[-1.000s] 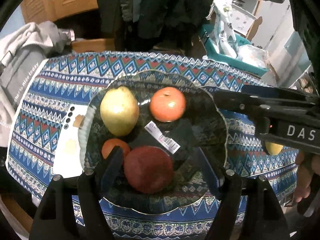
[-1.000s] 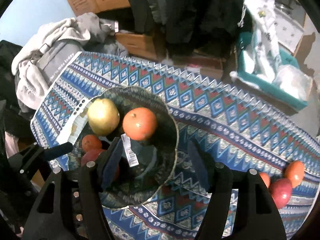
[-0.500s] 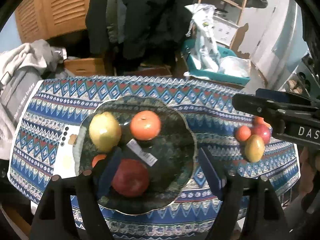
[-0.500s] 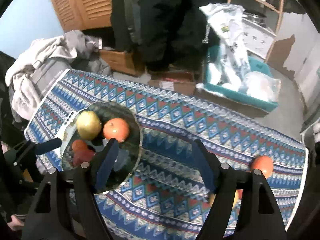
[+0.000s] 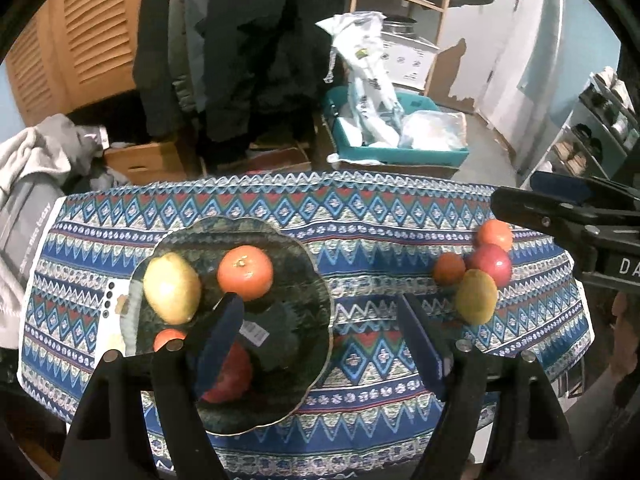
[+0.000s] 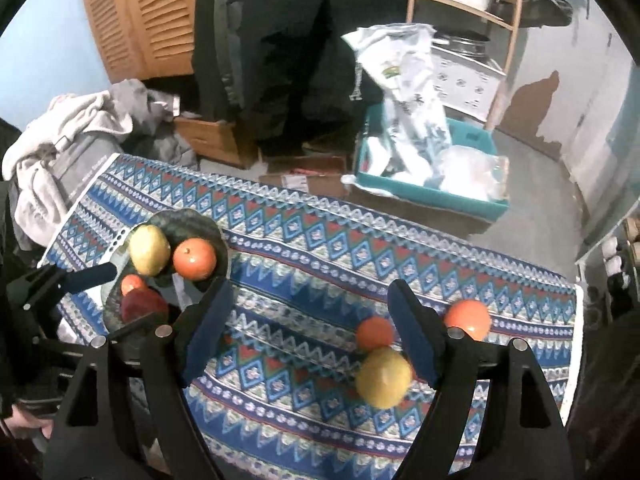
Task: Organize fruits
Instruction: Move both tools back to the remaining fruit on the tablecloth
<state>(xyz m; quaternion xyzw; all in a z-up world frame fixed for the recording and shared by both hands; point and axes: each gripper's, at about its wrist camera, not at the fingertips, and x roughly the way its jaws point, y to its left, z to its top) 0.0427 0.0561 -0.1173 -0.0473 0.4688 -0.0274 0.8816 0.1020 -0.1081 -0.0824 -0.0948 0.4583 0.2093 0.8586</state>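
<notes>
Listing what lies before our tongs:

Item: left gripper (image 5: 320, 320), jaws spread wide, holding nothing, raised above the table (image 5: 360, 216).
Item: right gripper (image 6: 310, 320), likewise wide open and empty, also well clear of the cloth.
Item: glass plate (image 5: 316, 276), under and just ahead of the left gripper's left finger. It carries a pear (image 5: 172, 288), an orange (image 5: 245, 273), a small tangerine (image 5: 168, 338) and a red apple (image 5: 228, 372) partly hidden behind that finger.
Item: loose cluster, well to the right of the left gripper and around the right gripper's right finger: yellow fruit (image 6: 384, 378), small orange (image 6: 375, 333), larger orange (image 6: 467, 319), red fruit (image 5: 491, 264).

Step in hand, as we judge it: fetching the next loose fruit for the plate. We would centre the right gripper over the yellow fruit, nearest between its fingers, descend straight, close gently at the widest girth, and avoid nudging the touching neighbours, which could roll toward the table edge.
</notes>
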